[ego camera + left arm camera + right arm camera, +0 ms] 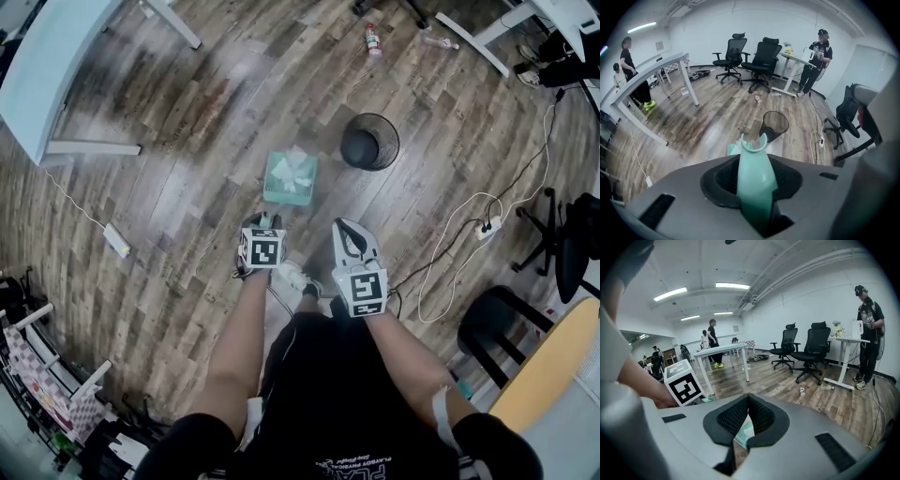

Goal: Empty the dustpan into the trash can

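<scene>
The dustpan point(290, 178) lies flat on the floor point(187, 141), ahead of the person's feet. The can point(369, 142) stands upright on the floor near it, beyond and to the right in the head view. The two are apart. White crumpled paper point(293, 167) sits in the pan.

Left gripper point(262, 225): points steeply down, with its pads closed against the two sides of the handle point(754, 180). The left gripper view shows the handle upright between the jaws, its forked end toward the can point(774, 124).

Right gripper point(345, 230): jaws together at the tips with nothing clamped. Only floor and a strip of the dustpan show through the gap behind them in the right gripper view point(747, 401).

Handling, judged from appearance:
- The dustpan looks like thin moulded plastic: light, stiff and smooth.
- A smooth tapered handle may twist or slide in the pads. Hold it on its thicker middle part, not at the forked end.
- The paper is loose and very light. Keep the pan level or tipped back during the lift, or the load may spill short of the can.
- The can looks like light open mesh and may tip if struck. Bring the front lip over the rim before tilting.
</scene>
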A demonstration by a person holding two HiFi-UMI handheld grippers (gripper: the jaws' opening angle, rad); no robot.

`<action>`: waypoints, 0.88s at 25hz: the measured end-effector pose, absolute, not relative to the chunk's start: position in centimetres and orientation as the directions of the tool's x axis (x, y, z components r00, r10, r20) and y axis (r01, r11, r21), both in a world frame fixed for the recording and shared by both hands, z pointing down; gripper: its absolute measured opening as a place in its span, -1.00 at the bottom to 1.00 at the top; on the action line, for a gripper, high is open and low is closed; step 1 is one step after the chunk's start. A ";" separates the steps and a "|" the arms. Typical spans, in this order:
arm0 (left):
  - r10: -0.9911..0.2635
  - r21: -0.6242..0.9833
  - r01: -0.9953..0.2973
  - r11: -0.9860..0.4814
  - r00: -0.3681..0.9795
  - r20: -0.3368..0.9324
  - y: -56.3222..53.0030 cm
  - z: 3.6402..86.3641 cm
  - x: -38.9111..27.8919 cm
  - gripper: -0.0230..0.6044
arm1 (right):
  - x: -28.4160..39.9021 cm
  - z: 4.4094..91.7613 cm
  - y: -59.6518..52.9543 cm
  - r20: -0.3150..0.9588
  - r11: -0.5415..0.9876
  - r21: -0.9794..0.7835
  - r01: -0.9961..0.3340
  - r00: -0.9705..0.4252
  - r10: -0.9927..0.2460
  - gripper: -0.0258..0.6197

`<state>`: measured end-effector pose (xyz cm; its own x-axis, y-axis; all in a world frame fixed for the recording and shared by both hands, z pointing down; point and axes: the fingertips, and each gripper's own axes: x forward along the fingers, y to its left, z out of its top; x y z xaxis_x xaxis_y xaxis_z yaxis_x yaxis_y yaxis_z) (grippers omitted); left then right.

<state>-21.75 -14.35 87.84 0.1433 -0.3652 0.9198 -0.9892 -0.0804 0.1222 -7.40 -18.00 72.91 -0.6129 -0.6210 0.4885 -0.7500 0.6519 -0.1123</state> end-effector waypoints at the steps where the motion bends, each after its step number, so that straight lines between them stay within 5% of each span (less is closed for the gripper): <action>1: -0.361 0.122 -0.989 -0.081 0.143 0.921 -14.4 88.0 -21.8 -0.52 | -7.3 72.8 -18.1 0.485 0.650 -0.115 -0.751 -0.613 -0.623 -0.84; 22: -0.459 0.039 -0.999 -0.011 0.040 0.888 -11.3 86.3 -23.0 -0.62 | -4.8 72.7 -15.3 0.503 0.691 -0.091 -0.717 -0.632 -0.590 -0.84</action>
<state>-22.96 -11.26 86.28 0.0397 -0.4590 0.8876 -0.9992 -0.0114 0.0388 -4.79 -15.30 72.70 -0.6319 -0.5900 0.5026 -0.7173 0.6907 -0.0911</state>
